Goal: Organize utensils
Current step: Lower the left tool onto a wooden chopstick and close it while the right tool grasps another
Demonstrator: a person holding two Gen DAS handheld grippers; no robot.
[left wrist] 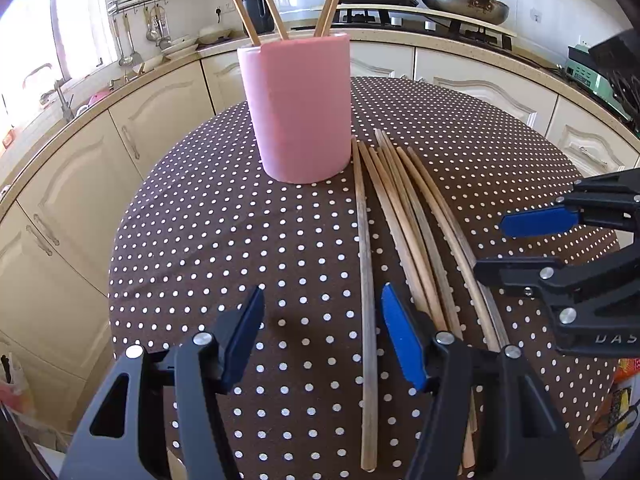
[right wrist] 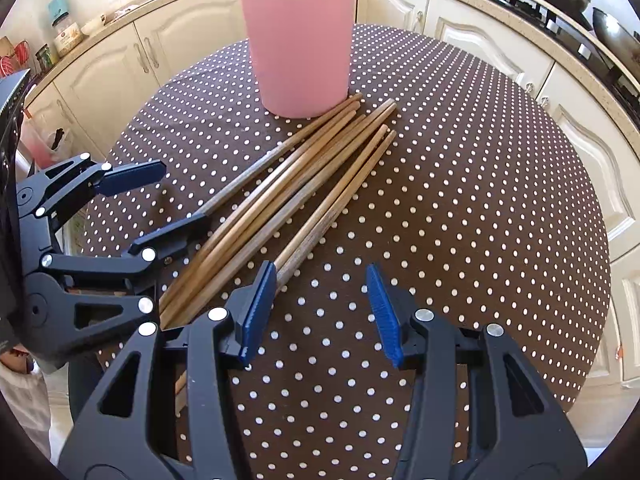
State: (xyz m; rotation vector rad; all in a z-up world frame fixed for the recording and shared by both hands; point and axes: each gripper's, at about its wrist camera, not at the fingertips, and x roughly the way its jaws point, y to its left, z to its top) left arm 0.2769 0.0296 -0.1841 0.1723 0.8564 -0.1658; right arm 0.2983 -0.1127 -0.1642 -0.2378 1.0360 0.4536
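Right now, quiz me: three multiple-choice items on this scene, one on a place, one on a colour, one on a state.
1. Where do the loose chopsticks lie?
A. On the dotted tablecloth beside the holder
B. In the sink
C. On the stove

2. What colour is the holder?
A. Green
B. Pink
C. White

3. How do the left gripper and right gripper stand?
A. Both shut on chopsticks
B. One open, one shut
C. Both open, holding nothing

Answers: 1 A, the sticks fan out on the cloth from the holder's base. 2 B, its wall is plain pink. 3 C, bare cloth shows between each pair of blue pads.
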